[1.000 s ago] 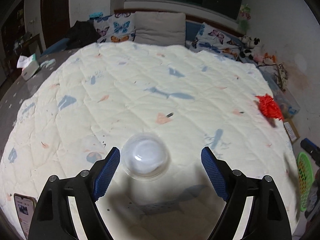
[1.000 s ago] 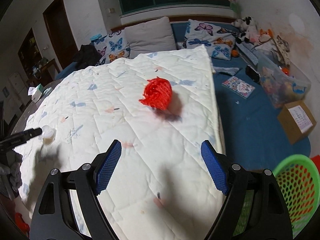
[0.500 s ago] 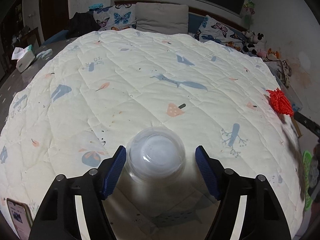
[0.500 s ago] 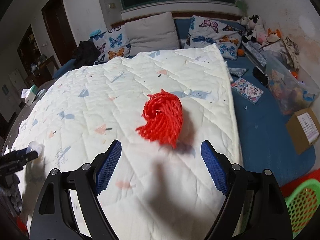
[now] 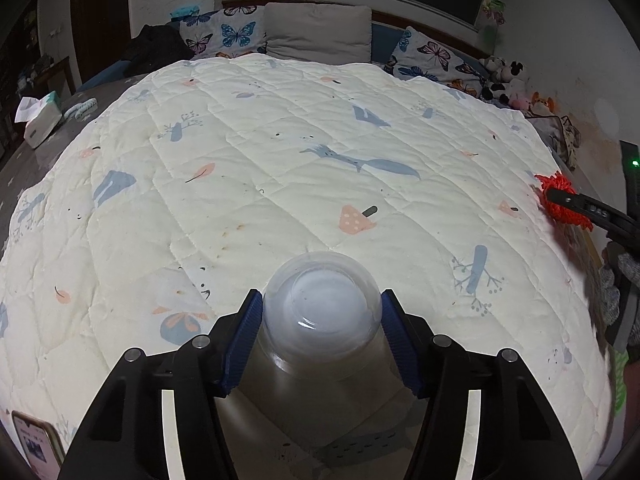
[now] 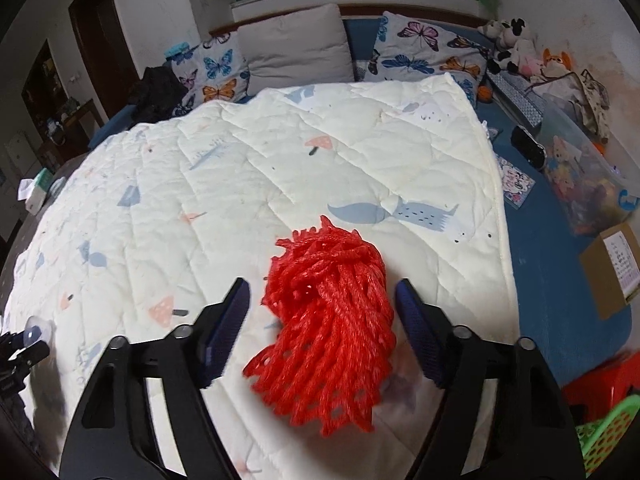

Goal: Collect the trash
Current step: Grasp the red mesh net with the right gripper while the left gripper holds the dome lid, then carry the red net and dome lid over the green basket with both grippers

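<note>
A clear plastic cup (image 5: 320, 312) lies on the white quilt (image 5: 280, 140) with its bottom toward the camera. My left gripper (image 5: 320, 304) is closing on it, and both blue pads touch its sides. A red foam fruit net (image 6: 328, 312) lies near the quilt's right edge. It sits between the fingers of my right gripper (image 6: 320, 292), whose jaws are closing. A gap still shows at the left pad (image 6: 230, 312). The left wrist view shows the net (image 5: 560, 200) at far right under the right gripper's finger (image 5: 588, 210).
A green mesh basket (image 6: 608, 436) and a red stool (image 6: 600, 384) stand on the floor at lower right. A cardboard box (image 6: 612, 272) and a clear toy bin (image 6: 588, 184) sit on blue bedding. A phone (image 5: 36, 444) lies at the quilt's near-left corner.
My left gripper's jaws narrowed from wide around the cup to touching it. The right gripper travelled forward until the red net came between its fingers, which have begun narrowing.
</note>
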`<action>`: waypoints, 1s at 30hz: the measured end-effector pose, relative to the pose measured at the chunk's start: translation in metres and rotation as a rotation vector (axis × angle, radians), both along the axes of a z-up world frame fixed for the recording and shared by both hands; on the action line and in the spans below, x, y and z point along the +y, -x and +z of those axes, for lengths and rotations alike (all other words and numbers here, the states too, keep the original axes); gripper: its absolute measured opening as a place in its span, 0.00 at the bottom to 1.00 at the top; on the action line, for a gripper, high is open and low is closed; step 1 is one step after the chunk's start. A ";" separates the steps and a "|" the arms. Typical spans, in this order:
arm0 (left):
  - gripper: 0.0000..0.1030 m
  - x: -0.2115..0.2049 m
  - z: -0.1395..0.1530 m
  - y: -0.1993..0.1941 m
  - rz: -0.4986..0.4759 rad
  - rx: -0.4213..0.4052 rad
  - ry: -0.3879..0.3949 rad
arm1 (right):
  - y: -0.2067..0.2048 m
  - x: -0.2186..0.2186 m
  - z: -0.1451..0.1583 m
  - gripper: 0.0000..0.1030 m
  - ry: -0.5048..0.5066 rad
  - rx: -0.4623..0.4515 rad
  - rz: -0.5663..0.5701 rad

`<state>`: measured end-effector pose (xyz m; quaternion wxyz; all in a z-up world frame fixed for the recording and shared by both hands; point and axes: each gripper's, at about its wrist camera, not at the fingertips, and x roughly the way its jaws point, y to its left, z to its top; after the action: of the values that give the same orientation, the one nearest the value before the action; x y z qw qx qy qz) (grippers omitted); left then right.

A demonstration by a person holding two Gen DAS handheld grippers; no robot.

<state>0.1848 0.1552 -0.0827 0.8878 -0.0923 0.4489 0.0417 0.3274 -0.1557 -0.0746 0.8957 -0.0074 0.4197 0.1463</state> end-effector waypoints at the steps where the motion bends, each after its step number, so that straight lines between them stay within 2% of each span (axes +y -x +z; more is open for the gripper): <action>1: 0.56 0.001 0.000 0.000 -0.001 -0.003 0.001 | -0.001 0.000 -0.002 0.63 0.003 0.007 -0.004; 3: 0.56 0.001 0.001 0.000 -0.002 -0.006 0.006 | -0.003 -0.001 -0.006 0.56 -0.001 0.026 -0.010; 7: 0.56 -0.001 0.005 0.002 -0.009 -0.019 0.016 | 0.002 -0.007 -0.004 0.50 -0.016 0.020 -0.016; 20: 0.56 -0.043 0.030 0.017 -0.122 -0.080 0.036 | 0.064 -0.029 0.020 0.49 -0.072 -0.023 -0.009; 30: 0.56 -0.098 0.045 0.024 -0.251 -0.104 0.067 | 0.123 -0.052 0.030 0.49 -0.050 -0.053 -0.024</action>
<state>0.1605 0.0571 -0.0378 0.9046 -0.0671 0.4113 -0.0895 0.2045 -0.2075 -0.0445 0.9083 0.0160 0.3920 0.1456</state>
